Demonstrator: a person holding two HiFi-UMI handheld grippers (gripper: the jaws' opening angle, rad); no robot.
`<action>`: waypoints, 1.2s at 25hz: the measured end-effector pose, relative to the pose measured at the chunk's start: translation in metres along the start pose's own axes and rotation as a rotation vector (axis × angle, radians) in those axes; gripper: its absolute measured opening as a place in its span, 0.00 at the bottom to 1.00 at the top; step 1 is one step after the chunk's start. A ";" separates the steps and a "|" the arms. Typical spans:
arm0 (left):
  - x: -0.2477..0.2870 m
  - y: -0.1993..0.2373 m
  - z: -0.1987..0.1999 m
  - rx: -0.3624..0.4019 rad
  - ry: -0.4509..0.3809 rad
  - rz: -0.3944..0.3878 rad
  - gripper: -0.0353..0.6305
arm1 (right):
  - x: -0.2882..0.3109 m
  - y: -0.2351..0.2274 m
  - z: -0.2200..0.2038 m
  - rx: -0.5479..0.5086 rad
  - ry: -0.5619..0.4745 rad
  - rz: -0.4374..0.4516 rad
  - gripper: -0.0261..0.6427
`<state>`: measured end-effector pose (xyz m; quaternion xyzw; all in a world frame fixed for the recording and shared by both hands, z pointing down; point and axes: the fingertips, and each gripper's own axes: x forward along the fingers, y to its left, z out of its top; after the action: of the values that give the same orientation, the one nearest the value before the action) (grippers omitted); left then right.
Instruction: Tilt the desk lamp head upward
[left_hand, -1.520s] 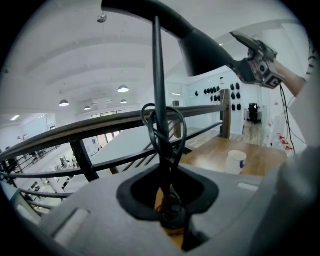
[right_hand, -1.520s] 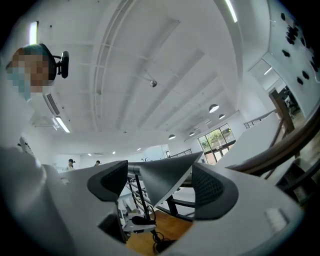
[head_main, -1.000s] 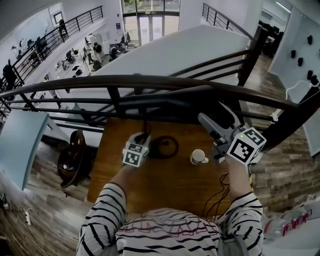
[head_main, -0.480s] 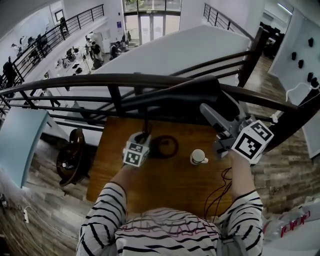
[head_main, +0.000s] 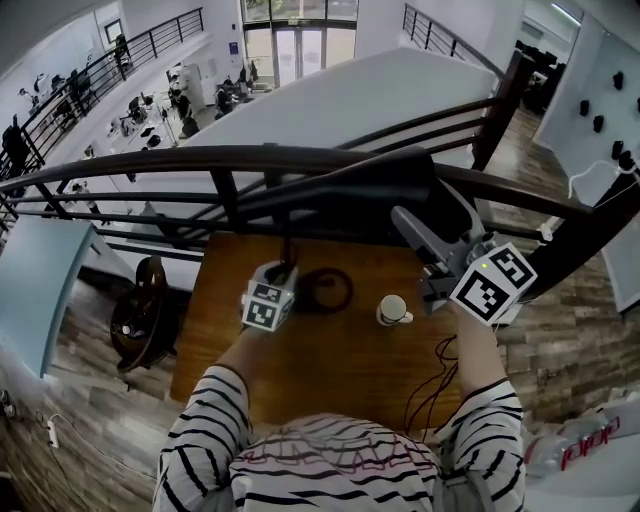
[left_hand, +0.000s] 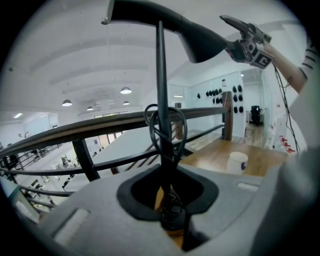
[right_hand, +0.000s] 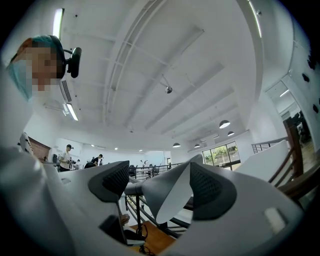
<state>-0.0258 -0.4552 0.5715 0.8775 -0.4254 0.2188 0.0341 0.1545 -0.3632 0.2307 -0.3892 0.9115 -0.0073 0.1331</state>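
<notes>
Mezzanine: brown wooden desk (head_main: 330, 380) against a dark metal railing (head_main: 120, 170).
Head view: left gripper (head_main: 286, 268) low at the desk's far edge; right gripper (head_main: 408, 225) raised above its far right corner.
Left gripper view: jaws clamped on the thin black lamp stem (left_hand: 161, 90).
Right gripper view: jaws closed on the dark grey cone-shaped lamp head (right_hand: 162, 197).

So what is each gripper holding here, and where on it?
The left gripper clamps the lamp stem low down; the right gripper grips the lamp head by its cone.
</notes>
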 end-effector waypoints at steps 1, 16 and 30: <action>-0.001 -0.002 0.000 0.003 0.000 -0.006 0.16 | -0.001 0.000 -0.001 -0.001 -0.007 -0.006 0.59; -0.096 -0.013 0.037 -0.049 -0.218 0.020 0.32 | -0.030 0.025 -0.082 0.092 0.054 -0.121 0.59; -0.210 -0.047 0.040 -0.125 -0.349 -0.009 0.30 | -0.060 0.093 -0.178 0.265 0.174 -0.221 0.45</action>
<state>-0.0895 -0.2813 0.4543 0.9002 -0.4337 0.0362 0.0155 0.0847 -0.2718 0.4054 -0.4641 0.8622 -0.1755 0.1024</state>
